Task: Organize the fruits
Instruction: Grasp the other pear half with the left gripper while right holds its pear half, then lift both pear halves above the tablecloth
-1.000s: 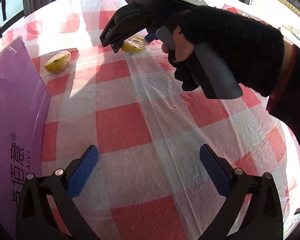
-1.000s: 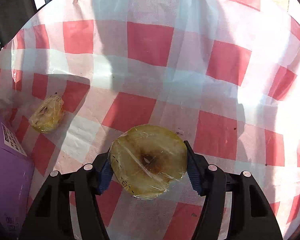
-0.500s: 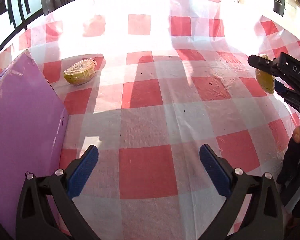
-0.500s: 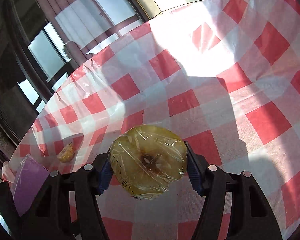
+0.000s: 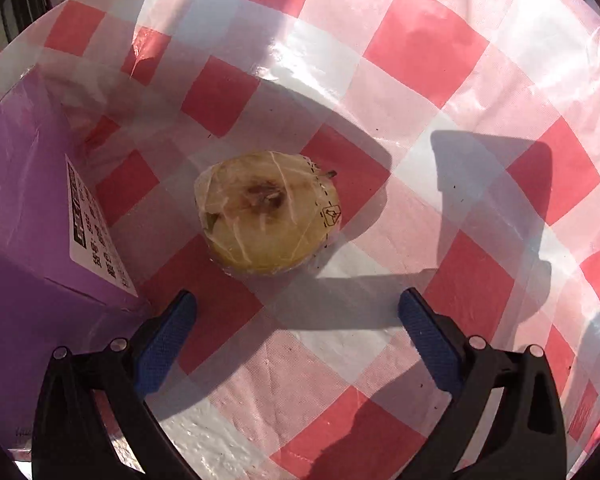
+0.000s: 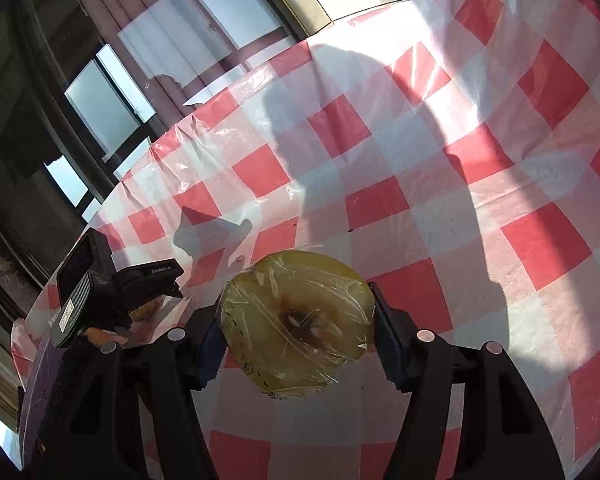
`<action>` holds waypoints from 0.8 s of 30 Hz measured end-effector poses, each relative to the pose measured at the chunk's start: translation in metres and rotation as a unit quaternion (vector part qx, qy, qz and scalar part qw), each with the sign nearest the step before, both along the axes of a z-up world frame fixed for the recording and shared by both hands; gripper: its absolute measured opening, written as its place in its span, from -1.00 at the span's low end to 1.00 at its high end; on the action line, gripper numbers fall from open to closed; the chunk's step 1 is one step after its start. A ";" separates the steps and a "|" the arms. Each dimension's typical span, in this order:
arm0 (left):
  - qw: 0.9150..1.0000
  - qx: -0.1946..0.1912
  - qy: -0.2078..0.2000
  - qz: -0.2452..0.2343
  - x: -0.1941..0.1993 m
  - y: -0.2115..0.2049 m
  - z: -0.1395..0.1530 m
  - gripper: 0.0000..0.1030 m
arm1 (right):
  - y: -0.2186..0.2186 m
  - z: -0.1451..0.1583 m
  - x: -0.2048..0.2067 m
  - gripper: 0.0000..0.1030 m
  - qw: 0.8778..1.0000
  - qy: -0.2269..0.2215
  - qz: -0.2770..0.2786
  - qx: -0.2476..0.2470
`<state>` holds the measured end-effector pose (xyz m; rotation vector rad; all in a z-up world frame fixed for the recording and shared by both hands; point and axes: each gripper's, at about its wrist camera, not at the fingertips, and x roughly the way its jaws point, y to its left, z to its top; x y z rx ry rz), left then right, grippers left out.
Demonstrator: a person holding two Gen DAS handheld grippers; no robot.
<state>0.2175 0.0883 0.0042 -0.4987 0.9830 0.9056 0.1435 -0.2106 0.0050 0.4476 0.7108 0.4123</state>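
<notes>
A halved yellow fruit wrapped in cling film (image 5: 266,212) lies cut face up on the red-and-white checked tablecloth (image 5: 420,56), just beyond my left gripper (image 5: 296,328), which is open and points down at it with nothing between its blue pads. My right gripper (image 6: 296,330) is shut on a second wrapped fruit half (image 6: 296,326), held above the cloth with its cut face toward the camera. In the right wrist view the left gripper's body (image 6: 100,292) shows at lower left, over the other fruit half (image 6: 144,312).
A purple box (image 5: 32,208) with a white label stands at the left, close to the lying fruit. In the right wrist view the table's far edge (image 6: 204,116) runs before windows and curtains (image 6: 112,108).
My left gripper swung left and tilted down until the lying fruit half sat just ahead of its open jaws. The right gripper lifted its fruit half from the cloth and now holds still.
</notes>
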 end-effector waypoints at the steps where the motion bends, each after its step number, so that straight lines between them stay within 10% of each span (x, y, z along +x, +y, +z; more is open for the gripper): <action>1: 1.000 0.005 -0.004 0.020 0.005 0.004 0.000 0.96 | 0.000 0.000 0.000 0.21 1.000 0.000 0.001 0.000; 8: 0.996 0.020 -0.016 0.082 0.034 0.021 0.006 0.93 | 0.001 -0.001 0.002 0.21 1.000 0.005 0.004 -0.003; 11: 0.998 0.041 -0.030 0.033 0.046 0.012 0.013 0.34 | 0.002 -0.003 0.003 0.21 1.000 0.009 0.006 -0.006; 16: 0.996 0.008 -0.064 -0.064 0.028 -0.026 0.023 0.32 | 0.003 -0.003 0.004 0.21 1.000 0.013 0.005 -0.008; 24: 0.941 -0.049 -0.160 -0.295 -0.065 -0.109 0.041 0.33 | 0.003 -0.004 0.004 0.21 1.000 0.013 0.007 -0.010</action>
